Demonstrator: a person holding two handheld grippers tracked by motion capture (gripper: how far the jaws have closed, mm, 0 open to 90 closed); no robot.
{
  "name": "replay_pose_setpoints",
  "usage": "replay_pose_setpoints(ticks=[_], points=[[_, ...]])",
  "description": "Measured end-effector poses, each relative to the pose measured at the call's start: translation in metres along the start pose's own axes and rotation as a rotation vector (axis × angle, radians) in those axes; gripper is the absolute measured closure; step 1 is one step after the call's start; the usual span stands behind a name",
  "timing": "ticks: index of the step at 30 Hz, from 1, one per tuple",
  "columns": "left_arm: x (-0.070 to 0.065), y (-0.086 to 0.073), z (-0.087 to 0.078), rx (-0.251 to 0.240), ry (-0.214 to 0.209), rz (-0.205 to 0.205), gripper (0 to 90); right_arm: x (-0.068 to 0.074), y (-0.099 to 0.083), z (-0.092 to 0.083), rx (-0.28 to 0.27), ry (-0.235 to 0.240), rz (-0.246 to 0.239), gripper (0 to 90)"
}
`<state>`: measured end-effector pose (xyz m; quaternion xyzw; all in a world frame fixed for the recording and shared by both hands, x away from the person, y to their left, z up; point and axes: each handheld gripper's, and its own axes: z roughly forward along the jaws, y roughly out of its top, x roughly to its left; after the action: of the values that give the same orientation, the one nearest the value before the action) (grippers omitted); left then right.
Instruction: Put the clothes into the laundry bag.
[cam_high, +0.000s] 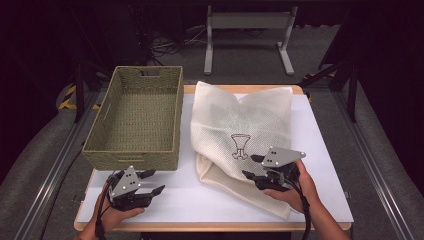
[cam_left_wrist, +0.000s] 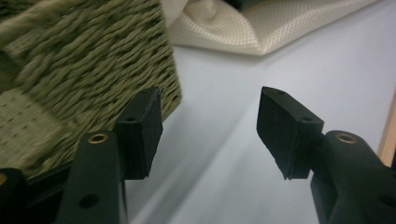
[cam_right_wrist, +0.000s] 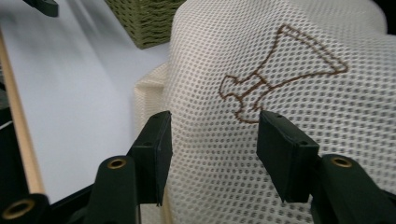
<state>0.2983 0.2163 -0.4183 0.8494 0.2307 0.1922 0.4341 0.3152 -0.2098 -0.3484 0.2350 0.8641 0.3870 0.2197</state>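
Note:
A cream mesh bag (cam_high: 240, 125) with a brown stitched emblem (cam_right_wrist: 280, 70) lies crumpled on the white table (cam_high: 320, 150). My right gripper (cam_high: 250, 166) hovers at the bag's near edge, held in a hand. Its jaws (cam_right_wrist: 212, 149) stand apart with the mesh cloth behind them and no pad pressing on it. My left gripper (cam_high: 156, 181) sits at the front left, just before the near right corner of a green woven basket (cam_high: 132, 157). Its jaws (cam_left_wrist: 210, 126) are open over bare table, with the basket (cam_left_wrist: 93, 60) close on the left and the bag (cam_left_wrist: 261, 28) farther off.
The basket is empty and takes up the table's left half, overhanging its left edge. A wooden rim runs along the table's front edge (cam_high: 210, 227). A metal stand (cam_high: 247, 35) and cables lie on the floor beyond the table.

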Motion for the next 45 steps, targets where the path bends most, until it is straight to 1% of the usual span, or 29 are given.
replay_pose_setpoints(ticks=[2,4,5,6,7,8,10,11,12,14,17,21,23,24,25,26,27,28,29,30,31,33,34,35,36,38,41,42,45], points=[[0.002,-0.005,-0.005,-0.004,0.016,-0.007,35.9,-0.001,0.002,-0.003,0.003,-0.026,-0.027,44.8],[0.005,-0.010,-0.009,0.002,0.028,-0.016,32.2,-0.001,-0.001,-0.008,-0.017,-0.032,-0.030,43.7],[0.006,-0.013,-0.011,0.003,0.031,-0.020,30.8,0.000,-0.004,-0.009,-0.018,-0.034,-0.042,43.1],[0.009,-0.016,-0.013,0.012,0.045,-0.030,29.6,0.001,-0.007,-0.011,-0.015,-0.048,-0.055,42.0],[0.010,-0.018,-0.014,0.015,0.048,-0.038,27.3,0.002,-0.012,-0.013,-0.013,-0.068,-0.066,41.3],[0.013,-0.021,-0.016,0.014,0.045,-0.047,25.2,0.001,-0.015,-0.015,-0.015,-0.072,-0.070,40.7],[0.017,-0.027,-0.018,0.016,0.047,-0.068,22.9,0.001,-0.023,-0.018,-0.034,-0.078,-0.062,38.5],[0.018,-0.029,-0.019,0.021,0.056,-0.070,20.3,0.000,-0.031,-0.024,-0.040,-0.103,-0.066,37.8],[0.019,-0.032,-0.020,0.024,0.071,-0.070,20.3,0.000,-0.031,-0.024,-0.040,-0.103,-0.066,37.8],[0.021,-0.035,-0.023,0.021,0.080,-0.074,19.3,-0.001,-0.038,-0.029,-0.045,-0.118,-0.064,36.5],[0.024,-0.040,-0.026,0.015,0.096,-0.096,17.7,-0.005,-0.052,-0.038,-0.052,-0.144,-0.039,35.8],[0.026,-0.043,-0.029,0.019,0.137,-0.124,17.0,-0.012,-0.075,-0.051,-0.081,-0.180,0.030,36.1],[0.027,-0.044,-0.031,0.011,0.153,-0.129,15.5,-0.016,-0.088,-0.053,-0.075,-0.195,0.063,35.3],[0.027,-0.045,-0.032,0.009,0.164,-0.127,15.2,-0.017,-0.092,-0.054,-0.067,-0.200,0.067,35.0],[0.026,-0.046,-0.033,0.007,0.166,-0.134,14.7,-0.017,-0.097,-0.054,-0.057,-0.220,0.068,35.0],[0.027,-0.047,-0.034,0.005,0.169,-0.133,13.6,-0.019,-0.106,-0.055,-0.064,-0.241,0.092,34.7],[0.029,-0.050,-0.034,0.002,0.189,-0.145,13.2,-0.019,-0.111,-0.056,-0.075,-0.256,0.106,34.4],[0.029,-0.050,-0.034,0.002,0.189,-0.145,12.4,-0.019,-0.111,-0.056,-0.075,-0.256,0.106,34.4],[0.030,-0.051,-0.034,-0.004,0.195,-0.150,12.4,-0.018,-0.118,-0.056,-0.082,-0.288,0.101,33.9],[0.030,-0.052,-0.034,-0.006,0.201,-0.154,12.3,-0.017,-0.123,-0.055,-0.078,-0.314,0.082,33.8],[0.031,-0.053,-0.035,-0.011,0.203,-0.158,12.3,-0.016,-0.128,-0.055,-0.072,-0.325,0.081,33.1],[0.033,-0.054,-0.036,-0.027,0.206,-0.175,12.3,-0.019,-0.137,-0.053,-0.058,-0.324,0.132,31.5],[0.034,-0.054,-0.036,-0.036,0.203,-0.184,12.2,-0.020,-0.140,-0.051,-0.046,-0.339,0.135,31.0],[0.035,-0.054,-0.036,-0.041,0.199,-0.192,12.1,-0.021,-0.143,-0.050,-0.034,-0.353,0.126,30.8],[0.035,-0.054,-0.035,-0.041,0.200,-0.192,12.1,-0.023,-0.146,-0.049,-0.027,-0.355,0.125,30.8],[0.034,-0.054,-0.035,-0.033,0.202,-0.186,11.7,-0.026,-0.151,-0.051,-0.047,-0.357,0.149,30.6],[0.034,-0.055,-0.033,-0.023,0.203,-0.187,11.5,-0.033,-0.160,-0.050,-0.047,-0.367,0.201,29.4],[0.035,-0.055,-0.033,-0.023,0.202,-0.189,11.4,-0.034,-0.163,-0.048,-0.037,-0.367,0.209,29.1],[0.034,-0.055,-0.031,-0.010,0.201,-0.186,10.9,-0.036,-0.167,-0.042,-0.006,-0.360,0.200,28.2]])
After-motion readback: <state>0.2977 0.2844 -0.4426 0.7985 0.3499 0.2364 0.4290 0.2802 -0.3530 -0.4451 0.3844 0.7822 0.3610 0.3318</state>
